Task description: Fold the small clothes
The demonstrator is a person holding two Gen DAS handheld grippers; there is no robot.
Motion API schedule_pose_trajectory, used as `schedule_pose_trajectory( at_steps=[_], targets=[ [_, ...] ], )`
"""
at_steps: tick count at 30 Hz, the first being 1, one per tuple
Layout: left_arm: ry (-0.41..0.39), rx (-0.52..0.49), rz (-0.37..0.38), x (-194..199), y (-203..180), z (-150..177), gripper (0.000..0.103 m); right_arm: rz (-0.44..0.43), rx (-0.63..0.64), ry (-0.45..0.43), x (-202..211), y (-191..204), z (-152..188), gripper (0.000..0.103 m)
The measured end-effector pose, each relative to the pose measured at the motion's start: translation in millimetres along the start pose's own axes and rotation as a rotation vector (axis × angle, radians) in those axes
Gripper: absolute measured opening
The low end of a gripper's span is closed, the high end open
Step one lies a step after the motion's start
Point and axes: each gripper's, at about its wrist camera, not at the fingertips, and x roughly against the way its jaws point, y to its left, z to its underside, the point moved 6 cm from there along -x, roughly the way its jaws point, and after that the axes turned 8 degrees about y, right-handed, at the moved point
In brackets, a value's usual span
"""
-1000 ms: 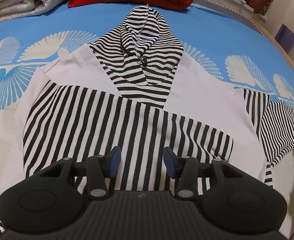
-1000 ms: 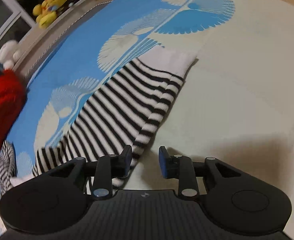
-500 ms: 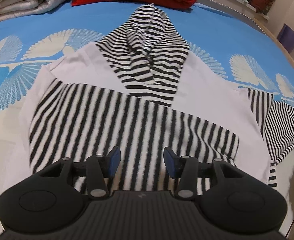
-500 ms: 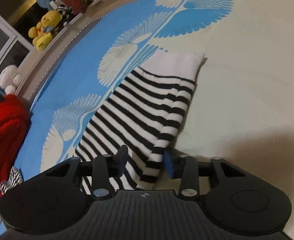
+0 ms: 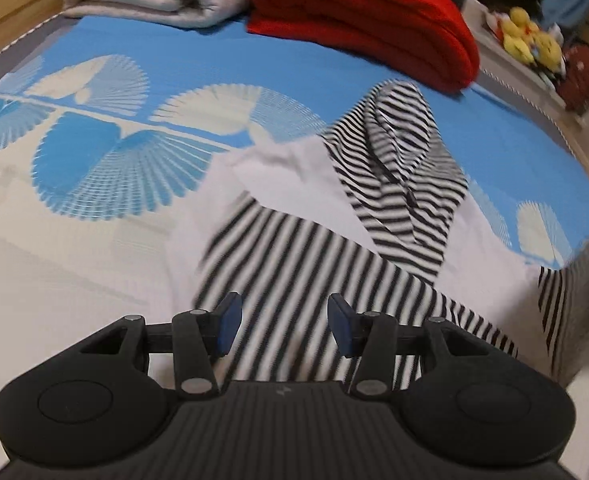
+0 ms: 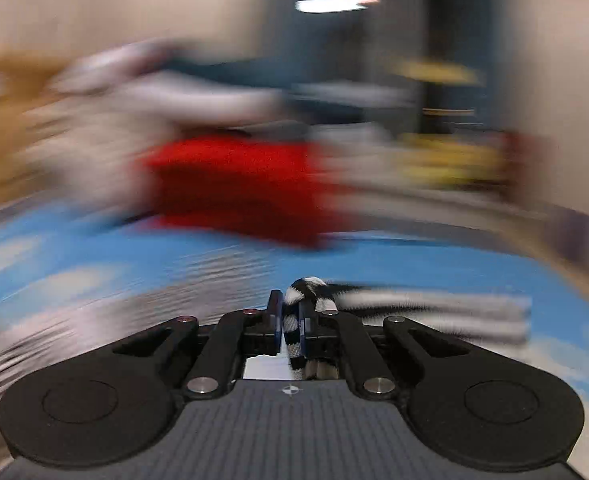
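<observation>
Right gripper [image 6: 290, 326] just closed, pinching striped sleeve [image 6: 294, 320] between its pads

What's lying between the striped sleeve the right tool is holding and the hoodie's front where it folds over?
Nothing visible: the right tool grips the sleeve, and the hoodie front shows only its own folded sleeve.

Left wrist looks steeply down, right nearly level; both see the red blanket [image 5: 366, 20].
</observation>
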Motion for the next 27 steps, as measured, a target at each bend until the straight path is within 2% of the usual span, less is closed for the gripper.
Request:
schedule_pose_trajectory(
  at_steps=[2,3,5,8,9,10,11,13,15,18,21,22,24,26,27],
  targets=[
    [-0.002,0.025,0.009,3,10,-3,0.052,-0.176,0.026,0.184,-22,52,25,0.015],
    [0.001,0.037,0.014,4,14,-3,0.052,-0.229,0.027,0.262,-30,70,38,0.017],
    [0.009,0.052,0.034,6,18,-4,0.052,-0.247,0.054,0.377,-38,89,54,0.022],
    [0.018,0.066,0.072,6,16,-4,0.052,-0.175,0.085,0.47,-33,90,52,0.03],
    [0.022,0.068,0.08,6,15,-4,0.052,-0.147,0.081,0.483,-30,82,46,0.032],
    [0.026,0.068,0.085,4,13,-3,0.052,-0.113,0.064,0.489,-26,73,41,0.039],
    [0.031,0.066,0.087,3,10,-3,0.052,-0.078,0.023,0.484,-20,61,39,0.046],
    [0.039,0.066,0.085,-2,5,0,0.052,-0.023,-0.092,0.471,-12,32,41,0.052],
    [0.046,0.053,0.089,-4,-3,3,0.052,0.001,-0.212,0.459,-11,8,53,0.052],
    [0.061,-0.013,0.134,-8,-29,14,0.052,0.077,-0.34,0.503,-18,-26,69,0.052],
    [0.082,-0.117,0.201,-13,-66,30,0.052,0.022,-0.472,0.439,-18,-55,62,0.052],
    [0.088,-0.152,0.216,-16,-80,36,0.052,0.031,-0.513,0.433,-19,-65,64,0.052],
    [0.114,-0.223,0.254,-23,-107,49,0.053,0.102,-0.561,0.468,-25,-83,77,0.052],
    [0.145,-0.267,0.273,-32,-126,62,0.057,0.137,-0.589,0.532,-37,-92,95,0.051],
    [0.169,-0.284,0.275,-38,-135,69,0.065,0.138,-0.62,0.567,-40,-96,105,0.051]
  ],
)
